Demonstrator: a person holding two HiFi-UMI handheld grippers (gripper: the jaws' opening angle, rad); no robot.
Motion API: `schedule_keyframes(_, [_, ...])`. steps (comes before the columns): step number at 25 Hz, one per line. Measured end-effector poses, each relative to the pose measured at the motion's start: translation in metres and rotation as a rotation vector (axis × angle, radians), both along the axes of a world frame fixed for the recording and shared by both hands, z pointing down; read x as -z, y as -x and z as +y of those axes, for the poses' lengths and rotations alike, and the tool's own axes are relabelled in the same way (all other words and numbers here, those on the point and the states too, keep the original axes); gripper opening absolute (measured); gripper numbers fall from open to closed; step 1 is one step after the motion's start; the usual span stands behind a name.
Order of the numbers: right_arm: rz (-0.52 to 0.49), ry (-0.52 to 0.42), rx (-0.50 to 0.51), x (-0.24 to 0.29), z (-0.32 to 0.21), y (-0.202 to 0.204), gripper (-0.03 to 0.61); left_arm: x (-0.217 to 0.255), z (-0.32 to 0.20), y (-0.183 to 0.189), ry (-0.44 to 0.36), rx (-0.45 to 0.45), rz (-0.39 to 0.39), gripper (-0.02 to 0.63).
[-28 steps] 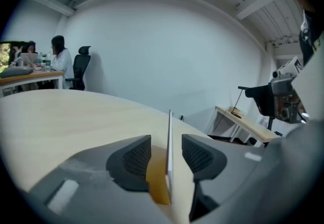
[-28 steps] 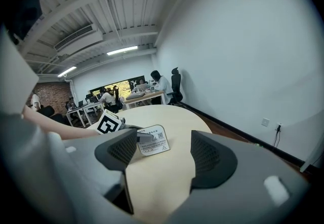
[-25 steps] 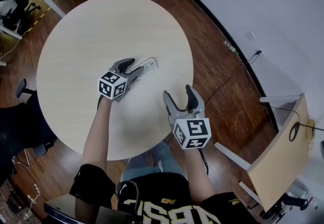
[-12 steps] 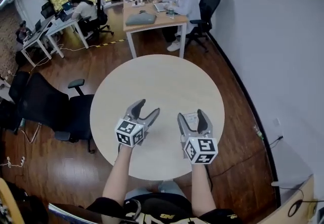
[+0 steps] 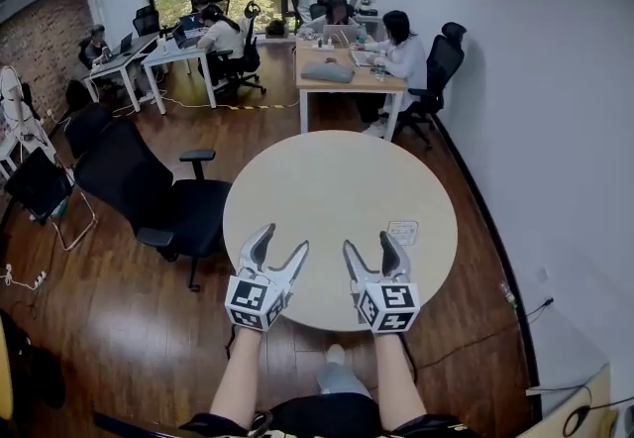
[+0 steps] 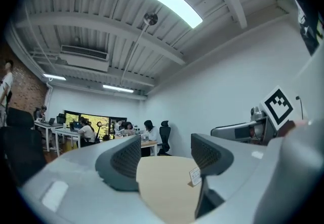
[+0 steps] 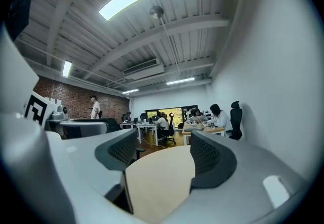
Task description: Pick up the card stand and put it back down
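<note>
The card stand (image 5: 403,232) is a small white card in a holder, set down on the right part of the round pale-wood table (image 5: 327,178). In the left gripper view the card stand (image 6: 195,176) shows just inside the right jaw, farther off on the table. My left gripper (image 5: 280,239) hovers over the table's near edge, open, with nothing between its fingers. My right gripper (image 5: 369,245) is beside it, just short of the stand, jaws apart and empty. The right gripper view shows only the tabletop (image 7: 157,182) between its jaws.
Black office chairs (image 5: 149,188) stand left of the table on the wooden floor. Desks with seated people (image 5: 347,69) fill the back of the room. A white wall (image 5: 535,129) runs along the right.
A second ago my left gripper's jaws were at the card stand; now it has drawn back toward the near edge and is empty. The head view has tilted up to show the room.
</note>
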State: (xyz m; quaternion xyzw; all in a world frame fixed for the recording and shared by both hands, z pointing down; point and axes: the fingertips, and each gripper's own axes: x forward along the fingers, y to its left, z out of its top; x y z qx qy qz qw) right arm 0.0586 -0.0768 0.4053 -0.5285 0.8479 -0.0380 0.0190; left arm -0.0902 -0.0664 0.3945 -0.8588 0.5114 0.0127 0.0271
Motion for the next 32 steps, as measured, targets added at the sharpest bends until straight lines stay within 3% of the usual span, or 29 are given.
schedule_keyframes(4, [0.127,0.026,0.037,-0.024,0.087,0.04,0.334,-0.016,0.085,0.027,0.008,0.033,-0.013,0.307])
schedule_keyframes(10, [0.188,0.032,0.032,-0.025,0.165,0.048,0.362,-0.034,0.145,0.049,0.072,0.063,0.102,0.306])
schedule_keyframes(16, [0.175,-0.04,0.0,0.019,0.166,0.023,0.362,-0.005,0.158,0.033,0.033,0.071,0.105,0.305])
schedule_keyframes(23, [0.146,-0.102,-0.045,0.044,0.169,-0.02,0.36,0.034,0.159,0.001,-0.067,0.118,0.005,0.302])
schedule_keyframes(27, [0.117,-0.088,-0.076,0.038,0.169,-0.051,0.36,0.039,0.159,-0.025,-0.063,0.12,0.006,0.301])
schedule_keyframes(32, [0.114,-0.087,-0.055,0.035,0.17,-0.058,0.36,0.017,0.154,-0.039,-0.012,0.105,0.014,0.298])
